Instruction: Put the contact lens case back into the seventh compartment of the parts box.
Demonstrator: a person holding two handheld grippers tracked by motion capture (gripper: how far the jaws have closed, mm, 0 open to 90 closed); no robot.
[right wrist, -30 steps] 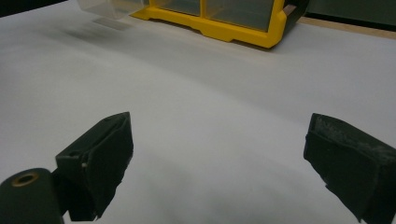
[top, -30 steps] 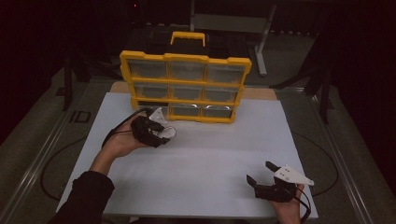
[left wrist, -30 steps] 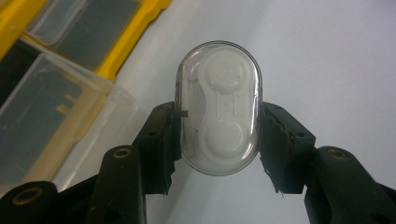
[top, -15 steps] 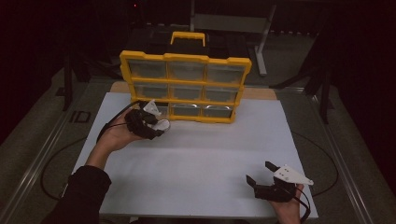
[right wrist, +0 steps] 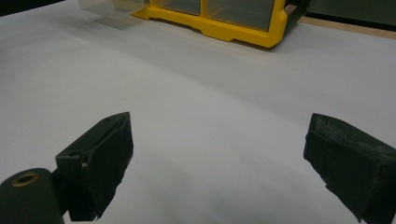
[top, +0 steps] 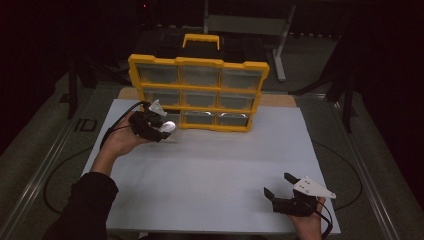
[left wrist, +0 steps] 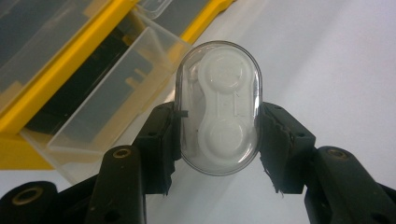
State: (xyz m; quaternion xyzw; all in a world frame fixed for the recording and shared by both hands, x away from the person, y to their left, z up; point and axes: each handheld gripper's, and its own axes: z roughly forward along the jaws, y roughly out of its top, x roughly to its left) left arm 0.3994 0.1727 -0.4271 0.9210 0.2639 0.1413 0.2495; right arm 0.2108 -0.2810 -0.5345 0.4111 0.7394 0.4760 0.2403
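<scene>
The left hand-held gripper [left wrist: 217, 149] was clenched on a small clear case [left wrist: 218, 107], its pads pressing the case's two long sides while the rounded top stood free above them. In the high view this hand-held gripper [top: 159, 126] sat left of centre, just in front of the lower left corner of the yellow organizer [top: 199, 92], which stood on the white worktop [top: 215, 165]. In the left gripper view, a clear drawer [left wrist: 109, 98] stuck out of the organizer at the left of the frame, close beside the case. The right hand-held gripper [top: 281, 190] rested released at the lower right of the high view, well apart from the organizer, nothing between its pads.

The likely risks lay in the grip and the approach. The case was smooth and rounded, held only by its sides, so a tilt or a knock against the drawer's rim could make it twist or slip out onto the worktop. The drawer looked light and loosely seated; a push from the case could shove it back in or tip it. With the other hand far off, nothing steadied the organizer.
</scene>
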